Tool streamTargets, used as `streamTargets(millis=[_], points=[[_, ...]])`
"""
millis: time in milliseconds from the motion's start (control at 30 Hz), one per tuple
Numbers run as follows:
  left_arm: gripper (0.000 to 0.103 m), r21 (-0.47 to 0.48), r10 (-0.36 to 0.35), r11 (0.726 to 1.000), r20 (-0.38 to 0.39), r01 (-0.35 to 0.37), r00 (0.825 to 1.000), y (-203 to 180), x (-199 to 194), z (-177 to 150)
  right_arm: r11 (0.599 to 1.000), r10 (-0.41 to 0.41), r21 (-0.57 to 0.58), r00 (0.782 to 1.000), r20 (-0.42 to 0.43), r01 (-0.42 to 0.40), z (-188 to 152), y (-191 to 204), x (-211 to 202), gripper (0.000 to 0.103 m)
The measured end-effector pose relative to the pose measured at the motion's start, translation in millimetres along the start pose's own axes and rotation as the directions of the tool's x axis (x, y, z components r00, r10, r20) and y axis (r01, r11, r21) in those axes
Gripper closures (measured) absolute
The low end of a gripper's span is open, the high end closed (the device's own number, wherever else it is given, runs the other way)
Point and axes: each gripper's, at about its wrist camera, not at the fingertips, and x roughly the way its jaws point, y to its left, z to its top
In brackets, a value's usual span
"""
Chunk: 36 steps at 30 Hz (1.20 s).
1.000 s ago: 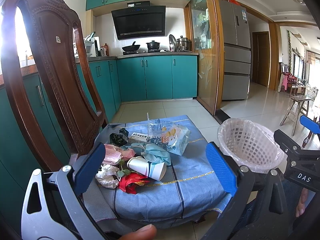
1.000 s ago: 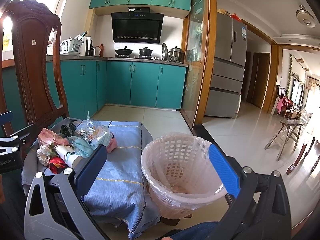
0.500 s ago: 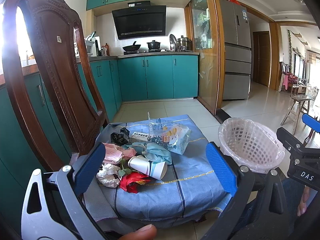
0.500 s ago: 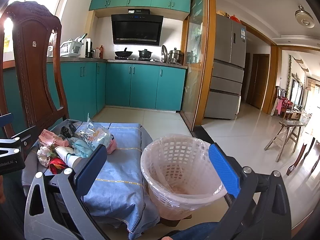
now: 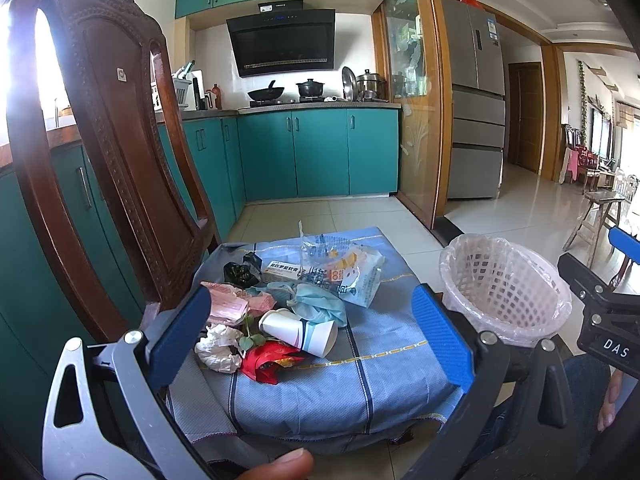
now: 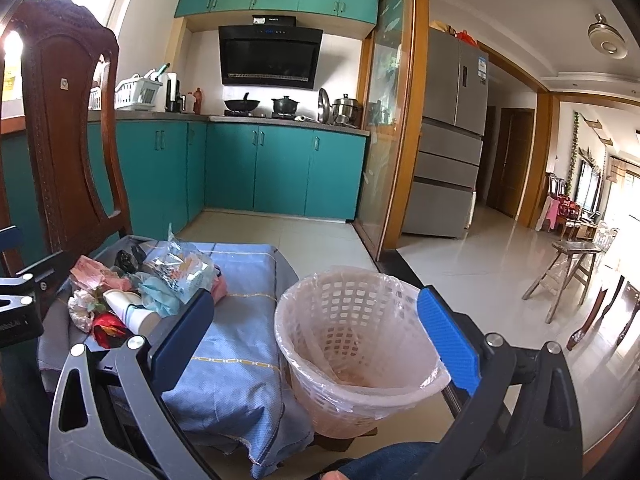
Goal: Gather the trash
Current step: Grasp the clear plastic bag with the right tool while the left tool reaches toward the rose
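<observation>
A pile of trash lies on a blue cloth (image 5: 384,364) over a chair seat: a white paper cup (image 5: 298,330) on its side, a red wrapper (image 5: 266,362), crumpled tissue (image 5: 218,346), pink paper (image 5: 226,302), a blue face mask (image 5: 320,304), a clear plastic bag (image 5: 344,268) and a black scrap (image 5: 240,274). My left gripper (image 5: 312,336) is open and empty, held in front of the pile. A white mesh bin (image 6: 356,344) with a plastic liner stands right of the cloth. My right gripper (image 6: 316,336) is open and empty over the bin's near side.
The carved wooden chair back (image 5: 108,152) rises at the left. Teal kitchen cabinets (image 5: 320,152) and a fridge (image 5: 476,120) stand behind. A wooden stool (image 6: 568,272) stands on the tiled floor at the right. My knee (image 6: 384,460) shows under the bin.
Both grippers have drifted slightly; the views have tilted down and shifted a little. Both stay open. The trash and the bin have not moved.
</observation>
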Motion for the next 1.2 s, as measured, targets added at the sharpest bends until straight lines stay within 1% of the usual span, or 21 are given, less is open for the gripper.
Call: streamTargets(millis=[100,233,300,333,433,467,500,533,600,633,667,700,733,800,867,933,1067,1100,1133,1167,1200], points=[[0.003,0.001,0.009,1.000,-0.010,-0.009,1.000,0.7,4.1,-2.3,1.000,0.004,0.007,1.000,-0.017,-0.004,-1.5,-1.8,4.1,0.003],[0.003,-0.005,0.042,0.999,-0.042,-0.042,0.998,7.1,16.7,-8.4,0.998,0.055,0.018,0.996,-0.074,-0.054,-4.4,-2.1,18.8,0.003],[0.003,-0.009,0.057,0.998,-0.069,-0.058,0.996,12.5,26.5,-13.2,0.999,0.050,0.012,0.994,-0.094,-0.049,-9.1,1.5,25.9,0.003],[0.003,-0.016,0.053,0.998,-0.087,-0.054,0.995,15.9,32.5,-16.3,0.998,0.065,-0.003,0.994,-0.093,-0.066,-11.2,6.7,31.0,0.003],[0.003,-0.063,0.007,0.998,-0.151,-0.017,0.989,27.9,50.2,-26.0,0.990,0.123,-0.050,0.986,-0.116,-0.130,-12.1,23.3,47.9,0.003],[0.003,-0.077,0.006,0.997,-0.168,-0.019,0.986,32.3,55.3,-29.5,0.986,0.146,-0.064,0.982,-0.117,-0.154,-11.1,29.0,53.6,0.003],[0.004,-0.084,0.018,0.996,-0.174,-0.033,0.985,35.4,58.0,-32.4,0.980,0.175,-0.074,0.978,-0.116,-0.184,-8.9,35.0,60.1,0.006],[0.005,-0.087,0.027,0.995,-0.180,-0.044,0.983,38.2,60.7,-34.6,0.976,0.191,-0.081,0.975,-0.115,-0.201,-6.1,39.2,66.0,0.009],[0.015,-0.089,0.042,0.994,-0.198,-0.060,0.979,41.2,66.1,-38.1,0.969,0.209,-0.108,0.970,-0.125,-0.223,4.4,53.2,90.3,0.021],[0.024,-0.094,0.045,0.993,-0.215,-0.067,0.975,44.6,70.3,-40.3,0.964,0.223,-0.115,0.966,-0.129,-0.238,9.1,57.3,101.2,0.023],[0.029,-0.105,0.041,0.992,-0.234,-0.067,0.971,47.5,74.5,-42.0,0.953,0.265,-0.113,0.954,-0.142,-0.282,17.0,64.6,120.1,0.023],[0.029,-0.116,0.032,0.991,-0.251,-0.063,0.968,49.5,78.1,-43.3,0.943,0.296,-0.107,0.941,-0.163,-0.315,22.9,70.2,136.0,0.023],[0.029,-0.128,0.025,0.990,-0.268,-0.061,0.963,52.0,82.2,-45.1,0.927,0.337,-0.099,0.921,-0.197,-0.361,29.9,79.9,158.4,0.023],[0.028,-0.134,0.036,0.988,-0.286,-0.077,0.957,53.3,86.8,-47.6,0.905,0.379,-0.101,0.891,-0.251,-0.414,35.3,94.6,188.3,0.023],[0.016,-0.143,0.048,0.985,-0.301,-0.095,0.952,55.7,92.8,-48.8,0.898,0.374,-0.117,0.877,-0.301,-0.423,35.9,115.0,221.0,0.020],[0.014,-0.161,0.055,0.981,-0.315,-0.111,0.947,57.0,99.1,-49.2,0.896,0.380,-0.098,0.861,-0.338,-0.434,30.9,124.9,242.1,0.019],[0.009,-0.205,0.040,0.972,-0.345,-0.117,0.938,58.7,120.9,-49.4,0.869,0.433,-0.040,0.797,-0.422,-0.493,16.0,132.6,264.6,0.019],[0.009,-0.220,0.037,0.968,-0.349,-0.120,0.937,58.8,128.1,-48.6,0.865,0.441,-0.035,0.790,-0.426,-0.501,14.3,132.5,265.8,0.022],[0.009,-0.230,0.032,0.966,-0.354,-0.120,0.935,58.7,136.0,-47.6,0.859,0.448,-0.038,0.785,-0.428,-0.511,12.6,133.5,266.5,0.029],[0.009,-0.235,0.028,0.964,-0.362,-0.121,0.932,57.8,142.4,-46.7,0.851,0.453,-0.047,0.777,-0.437,-0.523,10.6,134.5,264.9,0.047],[0.009,-0.238,0.027,0.963,-0.375,-0.124,0.927,56.9,151.1,-45.8,0.847,0.454,-0.055,0.772,-0.445,-0.529,8.4,135.9,266.3,0.059]])
